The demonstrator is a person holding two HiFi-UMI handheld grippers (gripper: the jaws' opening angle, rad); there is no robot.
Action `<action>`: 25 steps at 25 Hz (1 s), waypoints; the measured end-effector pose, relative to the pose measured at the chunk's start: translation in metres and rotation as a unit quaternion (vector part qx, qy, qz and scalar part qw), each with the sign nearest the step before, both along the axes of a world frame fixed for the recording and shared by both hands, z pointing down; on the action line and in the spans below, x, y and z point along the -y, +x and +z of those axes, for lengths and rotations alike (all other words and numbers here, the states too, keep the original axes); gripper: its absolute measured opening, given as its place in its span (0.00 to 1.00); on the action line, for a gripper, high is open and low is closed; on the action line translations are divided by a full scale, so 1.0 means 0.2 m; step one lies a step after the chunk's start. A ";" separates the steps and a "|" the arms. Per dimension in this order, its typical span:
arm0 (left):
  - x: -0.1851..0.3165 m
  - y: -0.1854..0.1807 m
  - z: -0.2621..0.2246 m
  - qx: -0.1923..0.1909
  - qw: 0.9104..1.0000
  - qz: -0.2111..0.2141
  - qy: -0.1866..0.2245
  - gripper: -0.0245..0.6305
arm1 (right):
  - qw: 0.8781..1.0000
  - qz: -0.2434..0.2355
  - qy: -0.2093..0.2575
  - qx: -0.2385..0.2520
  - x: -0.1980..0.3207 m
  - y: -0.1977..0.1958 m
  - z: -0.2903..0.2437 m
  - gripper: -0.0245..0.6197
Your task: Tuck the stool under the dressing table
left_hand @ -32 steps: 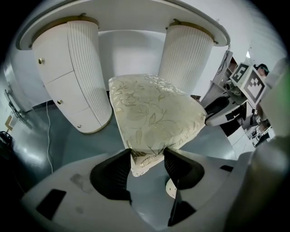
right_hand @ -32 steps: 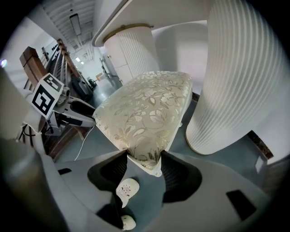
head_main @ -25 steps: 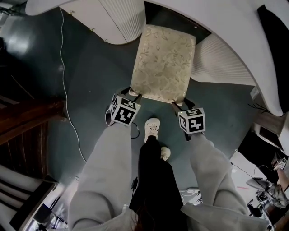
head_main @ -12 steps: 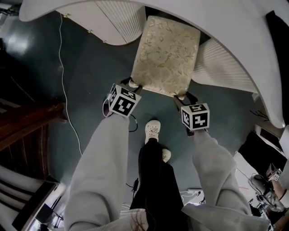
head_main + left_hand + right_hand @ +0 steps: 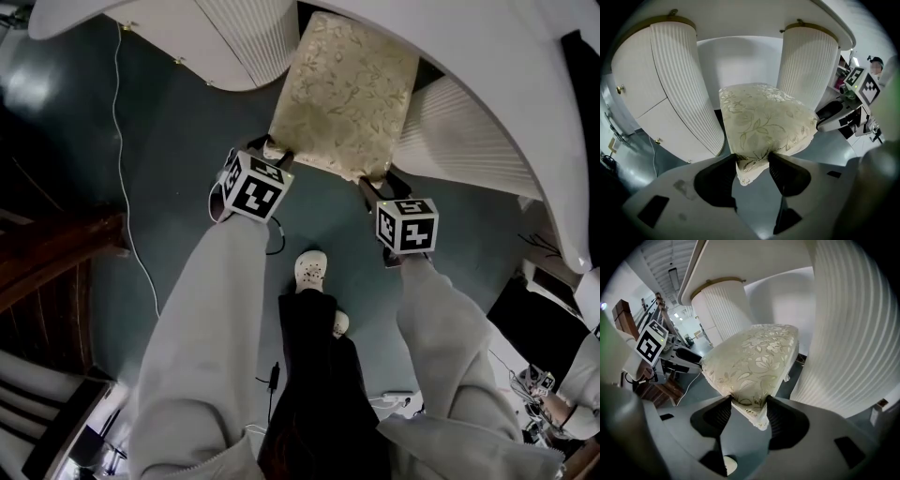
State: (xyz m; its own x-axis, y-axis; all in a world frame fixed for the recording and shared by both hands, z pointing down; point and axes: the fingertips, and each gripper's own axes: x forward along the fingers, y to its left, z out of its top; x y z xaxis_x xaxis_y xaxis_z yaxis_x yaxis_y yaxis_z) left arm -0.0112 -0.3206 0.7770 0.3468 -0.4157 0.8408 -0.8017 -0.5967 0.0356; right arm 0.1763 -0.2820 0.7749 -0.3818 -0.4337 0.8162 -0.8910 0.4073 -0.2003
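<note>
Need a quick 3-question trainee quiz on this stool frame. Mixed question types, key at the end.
1. True or false: only the right gripper grips the stool.
2. Multiple choice: the left gripper is closed on A) a stool leg, B) a near corner of the stool's cushioned seat, C) nothing.
3. Fill in: the stool stands between the two ribbed white ____ of the dressing table.

Key
1. False: both grippers clamp it, one on each near corner.
2. B.
3. cabinets, one on the left and one on the right.
</note>
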 end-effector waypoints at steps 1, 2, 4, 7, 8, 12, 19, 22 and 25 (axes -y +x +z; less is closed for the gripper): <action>0.04 0.00 -0.01 -0.001 1.000 0.001 0.001 0.38 | 1.000 0.000 0.000 0.000 0.04 0.00 -0.01 0.49; 0.08 0.00 -0.01 -0.003 1.000 0.003 0.001 0.38 | 1.000 -0.001 -0.001 0.000 0.08 0.00 -0.02 0.49; 0.14 0.00 -0.01 -0.003 1.000 0.009 0.002 0.38 | 1.000 -0.001 0.000 0.002 0.13 -0.01 -0.02 0.49; 0.20 0.00 0.02 -0.002 1.000 0.021 0.006 0.38 | 1.000 0.014 0.005 0.009 0.16 -0.01 0.01 0.48; 0.22 -0.01 0.03 -0.002 1.000 0.025 0.008 0.38 | 1.000 0.018 0.008 0.011 0.18 -0.01 0.02 0.48; 0.31 0.00 0.03 -0.002 0.999 0.036 0.016 0.38 | 0.999 0.024 0.018 0.015 0.25 -0.02 0.02 0.49; 0.38 0.00 0.01 0.012 0.998 0.036 0.042 0.38 | 0.998 0.043 0.036 0.016 0.29 -0.02 0.01 0.48; 0.39 0.01 0.04 0.022 0.998 0.039 0.050 0.38 | 0.998 0.043 0.043 0.019 0.30 -0.01 0.05 0.48; 0.40 0.01 0.04 0.027 0.997 0.033 0.063 0.37 | 0.997 0.050 0.052 0.020 0.31 -0.01 0.06 0.48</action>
State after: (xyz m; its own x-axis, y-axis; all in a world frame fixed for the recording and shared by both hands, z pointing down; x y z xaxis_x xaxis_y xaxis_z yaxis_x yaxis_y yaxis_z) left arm -0.0091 -0.4011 0.7853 0.3330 -0.4967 0.8015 -0.7590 -0.6455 -0.0847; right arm 0.1741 -0.3437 0.7865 -0.3636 -0.5527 0.7499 -0.9205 0.3366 -0.1982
